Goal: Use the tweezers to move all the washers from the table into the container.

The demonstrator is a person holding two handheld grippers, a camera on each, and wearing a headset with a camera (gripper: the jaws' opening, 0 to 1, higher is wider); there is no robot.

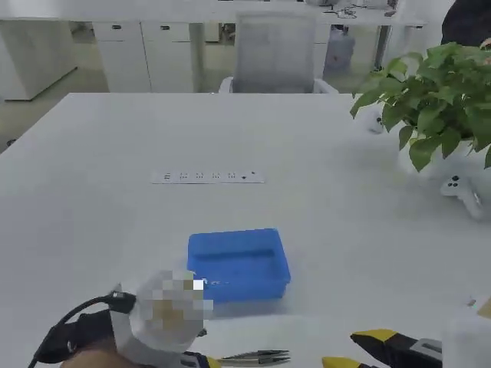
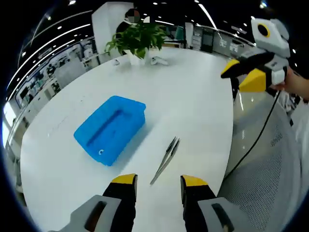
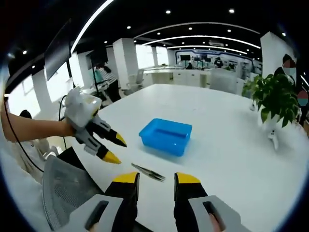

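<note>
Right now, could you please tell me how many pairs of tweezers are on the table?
1. The tweezers lie flat on the table near its front edge, beside the container but apart from it, just ahead of the open left gripper. None seems hidden.

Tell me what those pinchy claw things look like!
The left gripper and the right gripper look the same. Each has two dark grey jaws with bright yellow tips, like little beaks. Behind the jaws the body is chunky, white and light grey. A black cable trails off the back.
</note>
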